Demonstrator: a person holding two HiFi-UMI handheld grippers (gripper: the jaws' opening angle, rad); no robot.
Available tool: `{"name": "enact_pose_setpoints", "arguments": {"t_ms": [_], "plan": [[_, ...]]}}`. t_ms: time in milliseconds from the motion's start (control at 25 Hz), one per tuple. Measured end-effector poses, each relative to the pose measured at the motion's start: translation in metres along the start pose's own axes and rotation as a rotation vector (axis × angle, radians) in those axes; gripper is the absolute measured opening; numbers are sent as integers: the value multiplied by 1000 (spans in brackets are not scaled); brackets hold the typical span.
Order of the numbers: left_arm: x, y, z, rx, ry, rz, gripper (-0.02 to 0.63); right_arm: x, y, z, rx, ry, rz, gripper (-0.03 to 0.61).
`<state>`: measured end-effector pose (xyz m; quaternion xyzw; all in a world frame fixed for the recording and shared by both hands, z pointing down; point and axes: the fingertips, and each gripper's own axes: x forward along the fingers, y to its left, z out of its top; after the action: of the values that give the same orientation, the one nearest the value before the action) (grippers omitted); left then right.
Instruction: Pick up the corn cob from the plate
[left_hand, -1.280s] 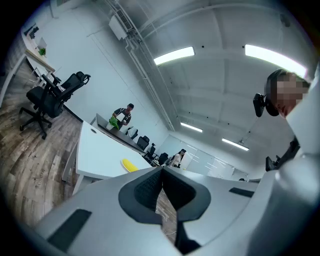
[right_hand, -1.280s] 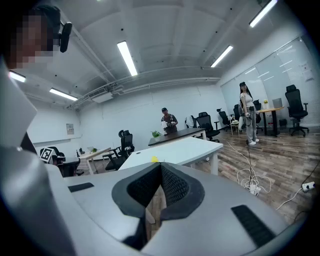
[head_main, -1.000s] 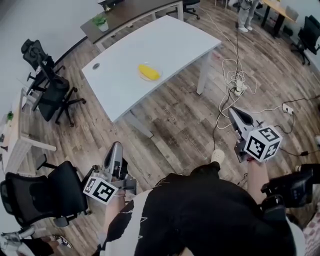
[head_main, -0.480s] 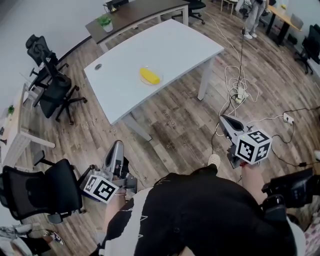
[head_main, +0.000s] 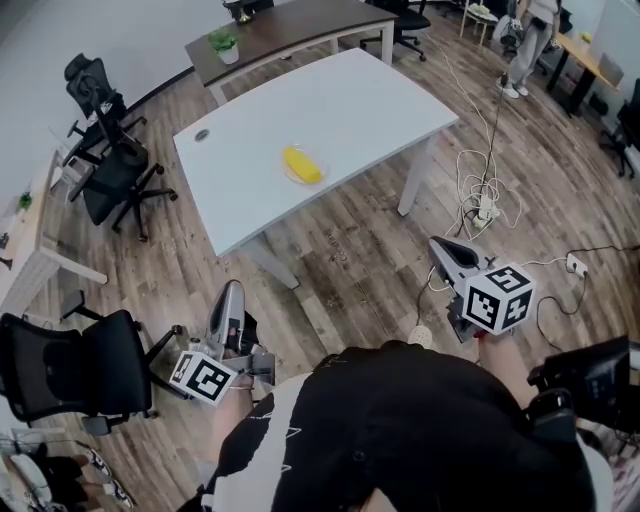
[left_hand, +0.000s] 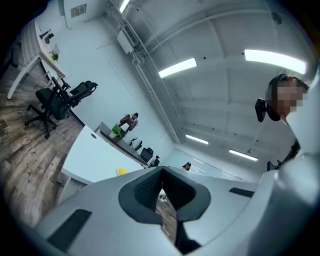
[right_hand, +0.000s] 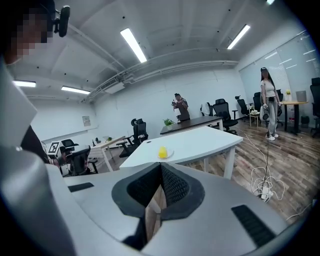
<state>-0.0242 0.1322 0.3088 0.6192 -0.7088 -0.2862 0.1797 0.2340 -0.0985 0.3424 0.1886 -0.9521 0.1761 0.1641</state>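
Note:
A yellow corn cob (head_main: 301, 165) lies on a small pale plate (head_main: 319, 179) near the middle of the white table (head_main: 350, 95). Both grippers are well short of the table, over the wooden floor. My left gripper (head_main: 232, 291) is at the lower left, shut with nothing in it. My right gripper (head_main: 438, 244) is at the right, level with the table's leg, and is also shut and empty. The left gripper view has the corn cob (left_hand: 121, 171) far off, beyond the closed left gripper (left_hand: 161, 173). In the right gripper view the corn cob (right_hand: 162, 152) sits just above the closed right gripper (right_hand: 161, 166).
Black office chairs (head_main: 112, 172) stand left of the table and one (head_main: 60, 370) is beside me. A dark desk (head_main: 290, 25) with a potted plant (head_main: 226, 45) is behind the table. Cables and a power strip (head_main: 485, 205) lie on the floor at right. A person (head_main: 530, 30) stands far right.
My right gripper has shifted left in the head view, nearer the table's leg. The table and corn cob sit slightly lower in the view. Both grippers stay shut.

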Motion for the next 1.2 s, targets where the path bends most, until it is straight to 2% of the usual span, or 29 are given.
{"name": "enact_pose_setpoints", "arguments": {"t_ms": [320,520,680,920,1080,1200], "plan": [[-1,4,8,65,71,-62,14,16,16,10,20,-63,6,14],[-8,9,18,75,98,-93,13,20,40,5,32,-99,-23,14],[-14,18,15,49,100,-99,13,33,53,-8,40,-67,-14,14],[-4,36,1,60,198,-56,14,62,43,8,40,-50,0,14],[7,49,5,-6,162,-52,13,96,33,29,36,-59,42,14],[22,59,8,-18,147,-19,13,119,28,43,13,-50,85,14]]}}
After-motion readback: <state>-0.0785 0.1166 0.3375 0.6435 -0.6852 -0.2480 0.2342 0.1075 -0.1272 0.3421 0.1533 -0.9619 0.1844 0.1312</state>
